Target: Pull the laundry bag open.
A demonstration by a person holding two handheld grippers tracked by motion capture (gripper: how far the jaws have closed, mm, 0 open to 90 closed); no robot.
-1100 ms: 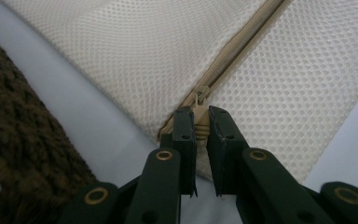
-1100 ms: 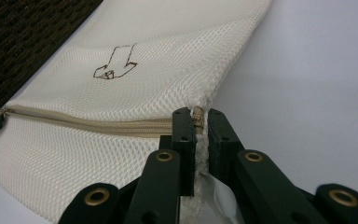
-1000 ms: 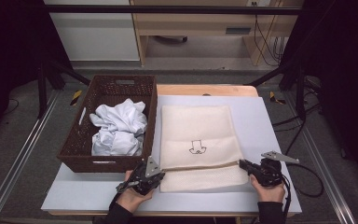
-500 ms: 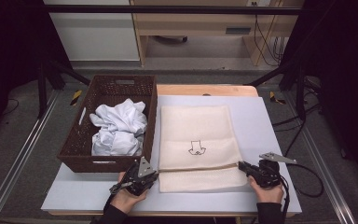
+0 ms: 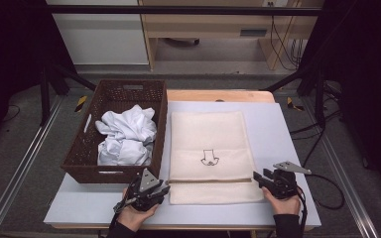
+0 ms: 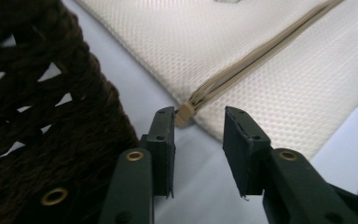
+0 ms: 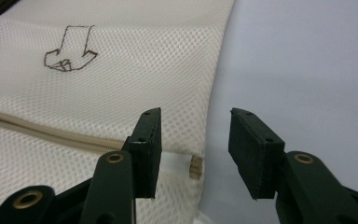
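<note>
Bag: mesh laundry bag, zipper running left-right along its near edge.
Left gripper: jaws just opened, empty, at the zipper's left end.
Right gripper: jaws just opened, empty, at its right end.

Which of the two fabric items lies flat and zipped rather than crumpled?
The cream mesh bag on the table, zipper running across it; the white cloth sits bunched in the brown basket.

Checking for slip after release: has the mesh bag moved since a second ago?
No. The mesh bag lies the same beside the basket. Both grippers, left and right, have just opened at its zipper ends.
</note>
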